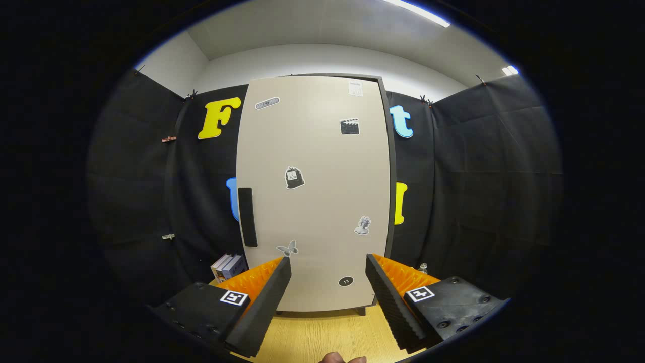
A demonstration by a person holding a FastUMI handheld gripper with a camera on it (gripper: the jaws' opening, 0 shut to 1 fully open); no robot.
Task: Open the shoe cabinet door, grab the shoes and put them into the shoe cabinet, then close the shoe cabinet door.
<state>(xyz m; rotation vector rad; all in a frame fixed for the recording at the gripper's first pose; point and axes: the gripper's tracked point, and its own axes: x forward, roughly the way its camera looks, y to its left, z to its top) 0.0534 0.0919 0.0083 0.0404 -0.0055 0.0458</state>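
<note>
A: How did the gripper [327, 297] stand?

B: Its two fingers [264, 302] were spread wide apart with nothing between them, held over the wooden tabletop [322, 333].

A: And the shoe cabinet?

B: The shoe cabinet door [312, 191] stood upright straight ahead, beyond the fingertips and not touching them. It was shut, pale beige, with several small stickers [294, 177] scattered over it.

A: Where was the handle?

B: The dark vertical handle [247, 217] sat on the door's left edge, above and a little outside the left finger.

A: Anything else nearby?

B: Some books [228, 266] stood left of the cabinet, behind the left finger, and a fingertip [342, 359] of a person's hand showed below the gripper. A small bottle [423, 267] peeked out behind the right finger.
</note>
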